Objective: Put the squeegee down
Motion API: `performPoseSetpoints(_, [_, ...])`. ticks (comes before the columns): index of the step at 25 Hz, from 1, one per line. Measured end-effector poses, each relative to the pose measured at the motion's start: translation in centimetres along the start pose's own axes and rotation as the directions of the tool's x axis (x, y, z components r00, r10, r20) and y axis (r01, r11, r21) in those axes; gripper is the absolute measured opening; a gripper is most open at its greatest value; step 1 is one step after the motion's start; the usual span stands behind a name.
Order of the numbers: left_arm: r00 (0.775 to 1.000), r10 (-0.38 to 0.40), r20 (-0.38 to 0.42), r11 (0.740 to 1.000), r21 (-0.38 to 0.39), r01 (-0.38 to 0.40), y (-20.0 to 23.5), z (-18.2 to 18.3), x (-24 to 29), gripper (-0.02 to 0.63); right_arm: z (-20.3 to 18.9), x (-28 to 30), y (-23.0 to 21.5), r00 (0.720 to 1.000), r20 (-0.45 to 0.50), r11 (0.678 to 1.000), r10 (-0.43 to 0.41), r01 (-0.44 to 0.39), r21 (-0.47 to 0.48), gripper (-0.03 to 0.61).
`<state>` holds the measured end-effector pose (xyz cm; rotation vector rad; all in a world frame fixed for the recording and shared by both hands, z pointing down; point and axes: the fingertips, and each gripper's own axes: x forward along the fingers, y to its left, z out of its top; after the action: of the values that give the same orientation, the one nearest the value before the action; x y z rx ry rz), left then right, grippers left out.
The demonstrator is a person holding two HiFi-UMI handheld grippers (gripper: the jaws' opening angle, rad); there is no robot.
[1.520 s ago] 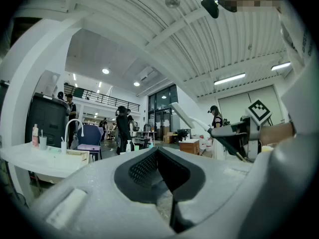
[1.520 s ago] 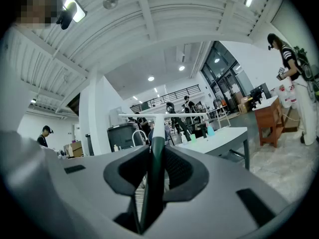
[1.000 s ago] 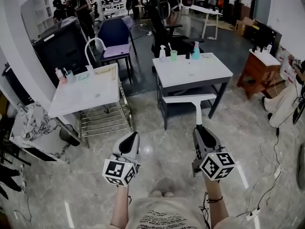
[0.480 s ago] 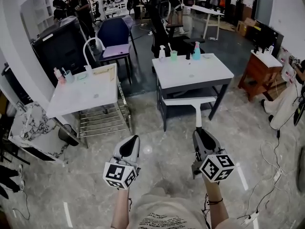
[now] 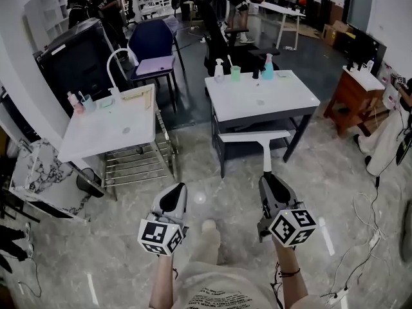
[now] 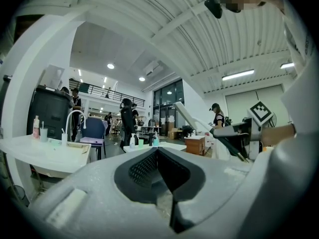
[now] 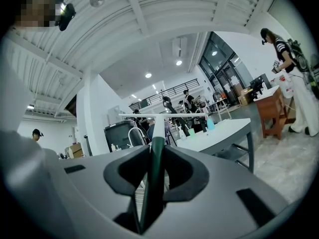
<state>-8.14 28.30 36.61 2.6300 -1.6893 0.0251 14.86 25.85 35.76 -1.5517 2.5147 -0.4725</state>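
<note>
The squeegee (image 5: 259,143) is white and T-shaped, with its blade crosswise at the far end and a dark green grip. My right gripper (image 5: 266,176) is shut on that grip and holds it level above the floor, blade toward the white table (image 5: 291,98). In the right gripper view the squeegee's handle (image 7: 156,158) runs out between the jaws to the blade. My left gripper (image 5: 174,190) hangs beside it on the left, shut with nothing in it. The left gripper view shows the left gripper (image 6: 158,154) closed and the squeegee (image 6: 193,122) off to the right.
Spray bottles (image 5: 264,67) and a cup stand at the far edge of the white table. A second white table with a faucet (image 5: 106,131) and a wire rack under it stands at the left. A wooden desk (image 5: 351,89) and floor cables (image 5: 360,237) lie to the right. People stand at the back.
Both grippers have crept forward and slightly down, toward the tables. The person's foot now shows on the floor between them. The grip on the squeegee is unchanged.
</note>
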Motion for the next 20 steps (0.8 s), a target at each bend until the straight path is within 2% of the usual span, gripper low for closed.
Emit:
performPoseSetpoints(9, [1.0, -0.031, 0.003, 1.0, 0.001, 0.031, 4.8, 0.4, 8.4, 0.022, 0.9, 8.1, -3.0, 1.0, -0.002, 0.999, -0.032, 0.032, 0.015, 0.095])
performPoseSetpoints(20, [0.998, -0.058, -0.007, 0.998, -0.015, 0.058, 11.7, 1.2, 17.0, 0.023, 2.4, 18.4, -4.6, 0.998, -0.01, 0.998, -0.059, 0.059, 0.031, 0.095])
